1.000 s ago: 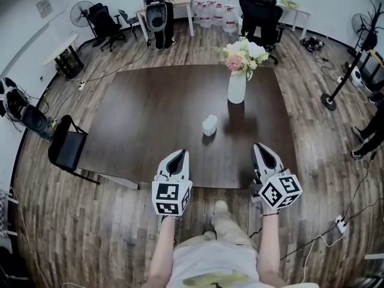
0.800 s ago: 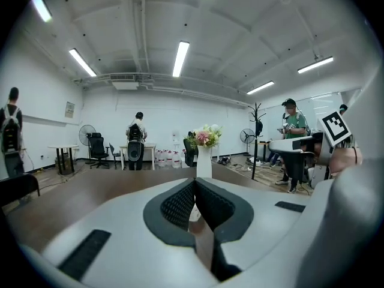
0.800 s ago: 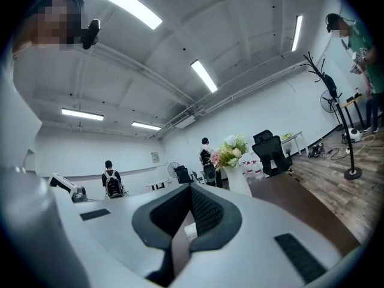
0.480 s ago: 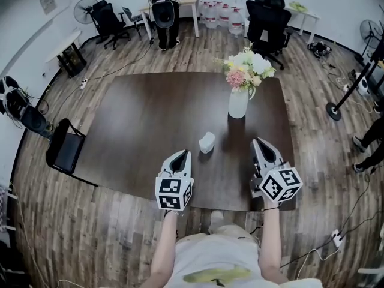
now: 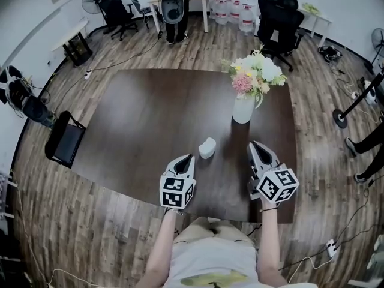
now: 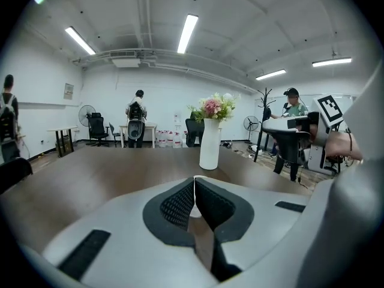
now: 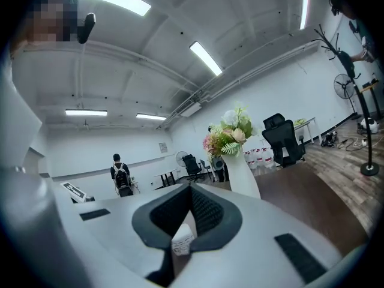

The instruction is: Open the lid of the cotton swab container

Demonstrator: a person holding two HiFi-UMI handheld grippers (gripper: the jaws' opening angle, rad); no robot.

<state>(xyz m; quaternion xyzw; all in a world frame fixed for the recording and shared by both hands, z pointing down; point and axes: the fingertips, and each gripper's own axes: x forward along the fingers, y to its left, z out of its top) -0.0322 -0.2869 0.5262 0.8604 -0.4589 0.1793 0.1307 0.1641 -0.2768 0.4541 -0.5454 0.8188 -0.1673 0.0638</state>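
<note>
Bright ceiling strip lights (image 6: 187, 33), heavy fisheye distortion

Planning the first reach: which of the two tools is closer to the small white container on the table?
The left tool: its tip lies just left of the cotton swab container, while the right tool is clearly farther off.

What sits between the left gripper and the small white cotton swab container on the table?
Nothing. In the head view, only bare dark brown wooden table separates the left gripper from the small white cotton swab container.
</note>
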